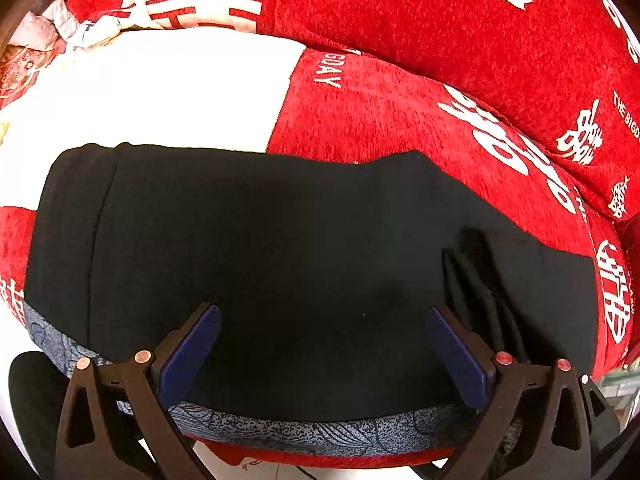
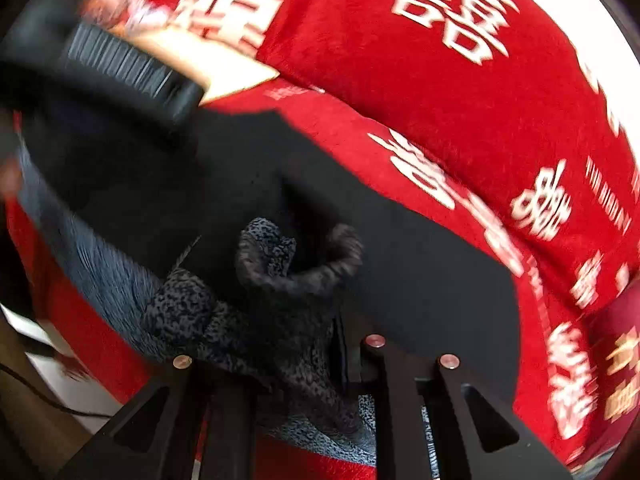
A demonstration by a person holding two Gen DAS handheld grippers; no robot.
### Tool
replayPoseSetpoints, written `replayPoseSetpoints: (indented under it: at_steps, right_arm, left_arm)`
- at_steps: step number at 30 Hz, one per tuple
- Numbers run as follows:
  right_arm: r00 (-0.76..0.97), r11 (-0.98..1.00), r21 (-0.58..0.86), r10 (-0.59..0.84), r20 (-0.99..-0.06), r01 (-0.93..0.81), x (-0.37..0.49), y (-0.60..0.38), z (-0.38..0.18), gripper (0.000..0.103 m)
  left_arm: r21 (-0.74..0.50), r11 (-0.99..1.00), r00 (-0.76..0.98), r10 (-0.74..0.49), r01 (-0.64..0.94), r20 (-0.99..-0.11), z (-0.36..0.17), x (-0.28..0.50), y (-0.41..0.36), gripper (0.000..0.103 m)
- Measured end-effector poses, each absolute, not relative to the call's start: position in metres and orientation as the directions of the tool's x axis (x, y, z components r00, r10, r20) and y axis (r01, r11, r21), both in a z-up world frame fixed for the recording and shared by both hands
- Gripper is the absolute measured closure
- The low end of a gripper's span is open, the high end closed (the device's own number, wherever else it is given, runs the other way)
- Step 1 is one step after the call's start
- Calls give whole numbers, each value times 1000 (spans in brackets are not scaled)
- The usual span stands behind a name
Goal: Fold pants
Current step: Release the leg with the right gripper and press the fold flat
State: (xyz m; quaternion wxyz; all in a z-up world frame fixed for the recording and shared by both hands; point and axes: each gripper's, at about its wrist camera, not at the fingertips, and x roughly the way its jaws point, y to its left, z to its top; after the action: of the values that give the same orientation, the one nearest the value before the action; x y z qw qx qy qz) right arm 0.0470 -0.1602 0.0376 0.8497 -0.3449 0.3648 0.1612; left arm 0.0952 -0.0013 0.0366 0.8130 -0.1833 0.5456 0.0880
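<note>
The pants (image 1: 280, 232) lay spread on the bed cover (image 1: 360, 120), across the near part of the bed. Behind the pants, further from the edge, a pillow (image 1: 460, 28) rested on the cover. A patterned cloth (image 1: 320, 432) lay under the near side of the pants, along the edge of the bed. The left gripper (image 1: 324, 344) was over the near side of the pants, its jaws apart. To the right on the pants, the right gripper (image 2: 296, 352) had a bunch of the patterned cloth between its jaws.
</note>
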Motion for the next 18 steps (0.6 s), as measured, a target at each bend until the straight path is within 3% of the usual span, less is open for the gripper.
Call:
replayPoseSetpoints:
  at_steps: [1,4,6,7,13,18]
  right_arm:
    - [691,704,-486,9,-723,-518,47,-158,37,86]
    - [673,705,-486,-18,-740,-516,49,-155,42,70]
    - [669,705,-487,-23,-743,-516,46,-156,53,31]
    - [669,710,-472,-1,-743,-523,40,-158,62,24]
    - [599,772,-214,254,-759,-599,2,-204,128,20]
    - [551,912,33,274,-788,-408,35,-292,118,19]
  left_arm:
    - [-208,917,389,-65,-340,-919,35,96,-3,0]
    - [-223,921,400,-82,-320,-913,39,98,-11,0]
    - [-231,924,411,-91,-305,-907,45,98,-14,0]
    - [-229,927,420,-88,-297,-903,49,98,-15,0]
    - [-237,930,441,-94,-281,-893,68,99,-23,0]
    - [-250,956,442,-161,-152,-883,81,102,-70,0]
